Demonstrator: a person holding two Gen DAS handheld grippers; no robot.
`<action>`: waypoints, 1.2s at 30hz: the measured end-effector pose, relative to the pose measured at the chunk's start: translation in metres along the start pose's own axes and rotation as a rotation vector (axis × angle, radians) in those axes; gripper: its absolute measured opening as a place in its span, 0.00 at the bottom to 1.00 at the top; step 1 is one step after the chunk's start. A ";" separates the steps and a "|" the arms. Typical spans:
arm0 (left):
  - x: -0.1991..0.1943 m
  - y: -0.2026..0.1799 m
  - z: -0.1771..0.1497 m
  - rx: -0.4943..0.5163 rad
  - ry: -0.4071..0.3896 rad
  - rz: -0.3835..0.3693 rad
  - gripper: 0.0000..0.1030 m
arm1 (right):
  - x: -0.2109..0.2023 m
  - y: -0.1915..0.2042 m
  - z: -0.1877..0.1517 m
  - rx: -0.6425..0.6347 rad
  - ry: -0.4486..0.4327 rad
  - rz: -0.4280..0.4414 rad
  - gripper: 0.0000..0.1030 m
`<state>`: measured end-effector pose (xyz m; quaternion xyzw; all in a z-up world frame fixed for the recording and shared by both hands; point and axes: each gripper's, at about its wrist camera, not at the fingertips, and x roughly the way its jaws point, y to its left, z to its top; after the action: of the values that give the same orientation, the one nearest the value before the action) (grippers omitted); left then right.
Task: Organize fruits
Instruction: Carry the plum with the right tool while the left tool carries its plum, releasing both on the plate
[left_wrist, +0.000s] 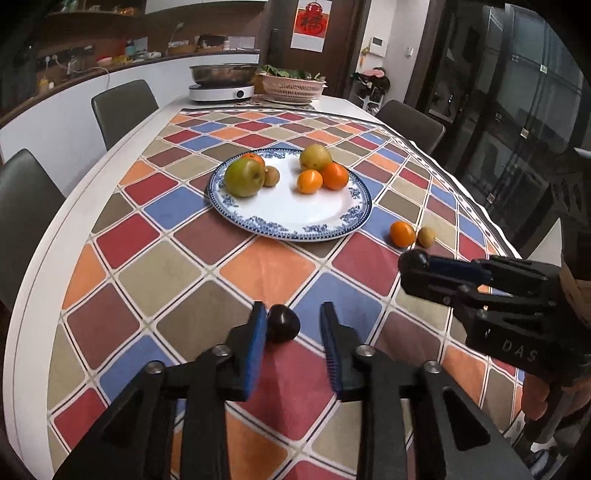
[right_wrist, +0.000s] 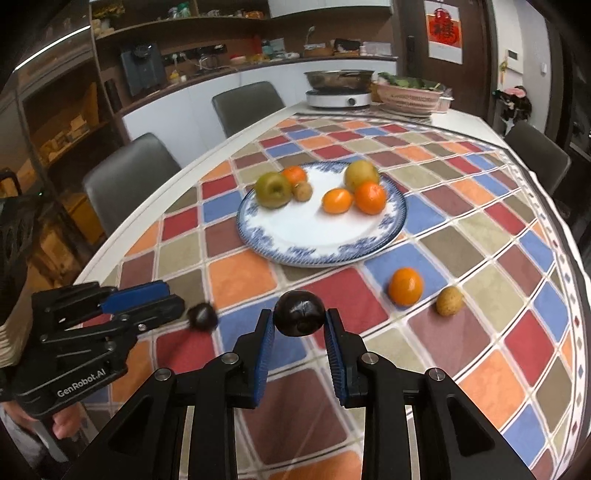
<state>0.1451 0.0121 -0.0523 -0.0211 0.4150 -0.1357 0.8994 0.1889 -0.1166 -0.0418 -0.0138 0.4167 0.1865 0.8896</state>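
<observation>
Left wrist view shows the left hand-held gripper (left_wrist: 293, 325) with its jaws set wide, a dark plum (left_wrist: 282, 323) lying on the surface against the left blue pad and well clear of the right one, so it is touched but not clamped. Right wrist view shows the right hand-held gripper (right_wrist: 299, 326) closed on a second dark plum (right_wrist: 299, 312), both blue pads touching its sides; whether that fruit rests on the checked tablecloth (right_wrist: 461, 251) or is lifted off it cannot be told. The first plum (right_wrist: 202, 315) appears there too, badly blurred, just off the tip of the left hand-held gripper (right_wrist: 173, 301), whose fingers overlap from that side so their gap cannot be read. From the left camera the right tool (left_wrist: 417, 269) is seen side-on and its held plum is hidden behind the fingers. A blue-rimmed plate (left_wrist: 295, 230) sits mid-surface holding two green apples (left_wrist: 243, 177), three oranges (left_wrist: 309, 181) and a small brown fruit (left_wrist: 271, 176); one orange is mostly hidden behind the nearer apple. Beside the plate, on the cloth, lie a loose orange (right_wrist: 405, 286) and another small brown fruit (right_wrist: 449, 301), close together in the left view, apart in the right. The hands holding both tools are cut off at the frame edges.
</observation>
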 end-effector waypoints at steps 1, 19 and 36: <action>0.000 0.001 -0.001 -0.001 0.003 0.000 0.38 | 0.001 0.002 -0.002 0.000 0.008 0.008 0.28; 0.047 0.001 -0.010 0.032 0.094 0.025 0.33 | 0.018 0.006 -0.015 0.006 0.074 0.023 0.28; 0.021 -0.001 0.009 0.007 0.006 -0.015 0.28 | 0.010 0.005 -0.009 0.015 0.047 0.035 0.28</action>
<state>0.1642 0.0049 -0.0620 -0.0205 0.4170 -0.1439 0.8972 0.1865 -0.1107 -0.0542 -0.0043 0.4391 0.1983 0.8763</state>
